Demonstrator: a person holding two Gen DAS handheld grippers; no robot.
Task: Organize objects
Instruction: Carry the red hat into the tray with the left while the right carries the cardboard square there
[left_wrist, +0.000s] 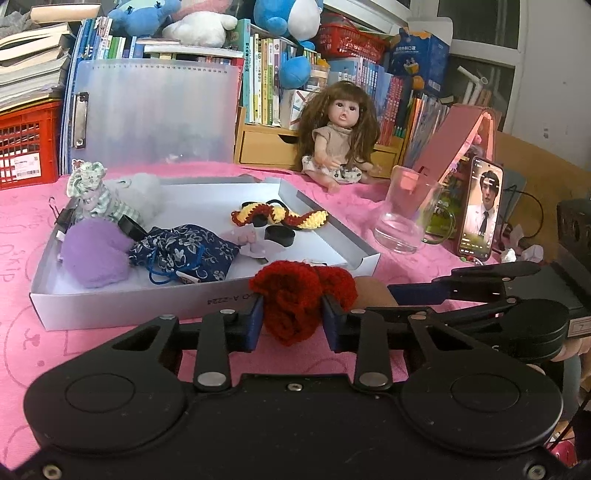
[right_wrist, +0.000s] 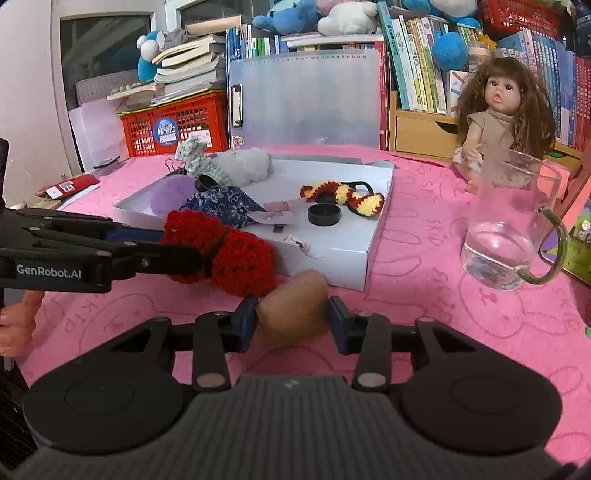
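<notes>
L tool (left_wrist: 293, 317) clamped: 1 red crochet (left_wrist: 303, 295) | R tool (right_wrist: 293, 319) clamped: 1 brown sponge (right_wrist: 291, 314) | 1 box (right_wrist: 332, 258)

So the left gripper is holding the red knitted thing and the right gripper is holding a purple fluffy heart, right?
Not quite. The right gripper holds a brown spongy block, as the right wrist view shows. The purple fluffy heart lies in the white cardboard tray. The left gripper does hold the red knitted thing.
</notes>
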